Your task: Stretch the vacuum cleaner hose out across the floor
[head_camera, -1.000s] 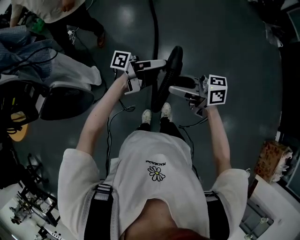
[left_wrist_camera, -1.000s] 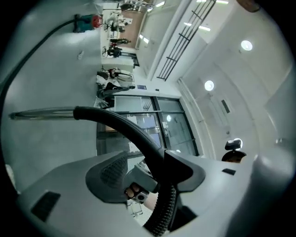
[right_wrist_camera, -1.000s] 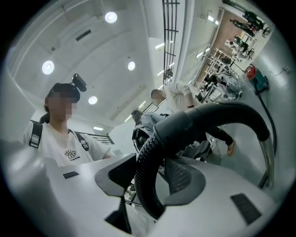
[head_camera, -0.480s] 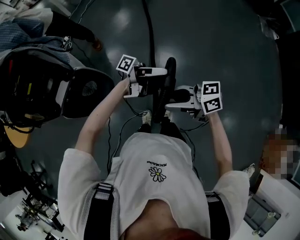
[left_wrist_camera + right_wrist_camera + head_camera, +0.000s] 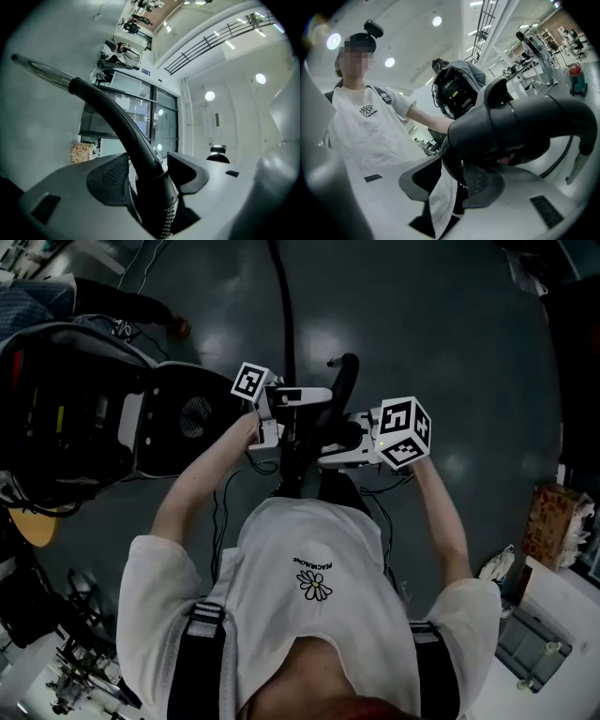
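Standing over a dark floor, arms stretched forward, a gripper in each hand. Clamping the left gripper on the curved black handle of the vacuum cleaner hose, with jaws pinched on the cuff where the ribbing begins. Showing only a short ribbed stretch there, cut off by the lower edge. Running up and left from that cuff into a metal tube, its far tip lost in the dark rim.

Meeting the same handle from the other side with the right gripper, its jaws just closed in around the thick grip end. Far pad tucked under it, near pad's tip against the cuff, a wedge of white shirt showing lower down between pad and handle.

From overhead, both grippers close together at the handle, feet hidden beneath them. Trailing away over the floor, a black line, probably the hose, cut off by the top edge. Crowding the left side, a bulky black-and-grey shape, too dark to name.
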Demonstrator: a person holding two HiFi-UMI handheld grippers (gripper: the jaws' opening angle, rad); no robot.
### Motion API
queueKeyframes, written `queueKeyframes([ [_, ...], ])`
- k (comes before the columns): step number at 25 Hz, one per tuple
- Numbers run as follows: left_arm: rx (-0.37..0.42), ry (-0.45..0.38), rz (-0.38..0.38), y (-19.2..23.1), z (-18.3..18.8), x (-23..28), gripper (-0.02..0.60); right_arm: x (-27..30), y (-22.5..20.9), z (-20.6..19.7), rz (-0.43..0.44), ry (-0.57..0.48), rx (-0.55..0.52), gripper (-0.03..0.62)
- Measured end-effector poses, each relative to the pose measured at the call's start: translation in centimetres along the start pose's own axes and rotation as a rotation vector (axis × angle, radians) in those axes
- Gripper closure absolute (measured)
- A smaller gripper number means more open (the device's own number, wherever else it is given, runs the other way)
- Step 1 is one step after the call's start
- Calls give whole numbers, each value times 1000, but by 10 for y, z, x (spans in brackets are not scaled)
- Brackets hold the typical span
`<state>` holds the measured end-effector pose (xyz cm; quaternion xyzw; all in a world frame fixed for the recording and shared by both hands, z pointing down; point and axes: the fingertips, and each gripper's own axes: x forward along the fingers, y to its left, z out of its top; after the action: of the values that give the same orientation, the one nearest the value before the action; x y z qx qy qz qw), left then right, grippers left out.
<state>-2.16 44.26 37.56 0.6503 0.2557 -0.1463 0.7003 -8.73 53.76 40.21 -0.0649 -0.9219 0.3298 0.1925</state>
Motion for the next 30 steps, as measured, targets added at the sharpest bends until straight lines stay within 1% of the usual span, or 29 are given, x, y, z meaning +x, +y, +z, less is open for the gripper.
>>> queueKeyframes([
  [1, 0, -20, -27, -6, 3, -6, 342, 5, -2, 5, -1, -25, 4, 439],
  [3, 6, -86, -108, -25, 25, -19, 342, 8, -15, 23, 13, -133, 37, 439],
  [4, 23, -106, -143, -35, 38, -22, 342, 1, -21, 33, 30, -213, 78, 439],
  [5, 50, -106, -166, -43, 50, -20, 342, -13, -26, 39, 51, -310, 132, 439],
  [7, 111, -60, -178, -53, 63, -3, 342, -64, -32, 40, 84, -556, 259, 439],
  [8, 142, -20, -169, -56, 60, 7, 342, -94, -36, 36, 89, -697, 320, 439],
  [9, 175, 26, -153, -58, 49, 14, 342, -124, -40, 30, 87, -841, 375, 439],
  [11, 237, 108, -111, -60, 9, 11, 342, -161, -51, 18, 95, -1101, 482, 437],
  [12, 257, 133, -94, -62, -14, 4, 342, -163, -57, 16, 117, -1186, 538, 432],
  [13, 267, 149, -85, -66, -35, -5, 342, -155, -63, 20, 151, -1225, 590, 376],
  [14, 269, 157, -83, -70, -52, -14, 342, -137, -68, 29, 192, -1221, 634, 345],
  [15, 266, 162, -85, -73, -64, -21, 342, -114, -70, 41, 237, -1187, 672, 341],
  [17, 264, 177, -74, -74, -81, -33, 344, -67, -73, 64, 327, -1083, 724, 339],
  [20, 286, 222, -15, -65, -98, -41, 345, -16, -76, 85, 428, -928, 774, 335],
  [22, 301, 221, 7, -63, -104, -47, 345, 2, -79, 90, 468, -876, 830, 335],
  [24, 301, 177, -8, -66, -107, -54, 345, 10, -79, 88, 470, -877, 867, 335],
  [26, 304, 144, -30, -68, -115, -57, 345, 11, -72, 83, 470, -905, 850, 335],
  [27, 311, 140, -33, -67, -122, -57, 347, 10, -63, 82, 467, -910, 818, 335],
  [30, 322, 150, -17, -62, -150, -52, 347, 2, -26, 81, 411, -878, 650, 335],
])
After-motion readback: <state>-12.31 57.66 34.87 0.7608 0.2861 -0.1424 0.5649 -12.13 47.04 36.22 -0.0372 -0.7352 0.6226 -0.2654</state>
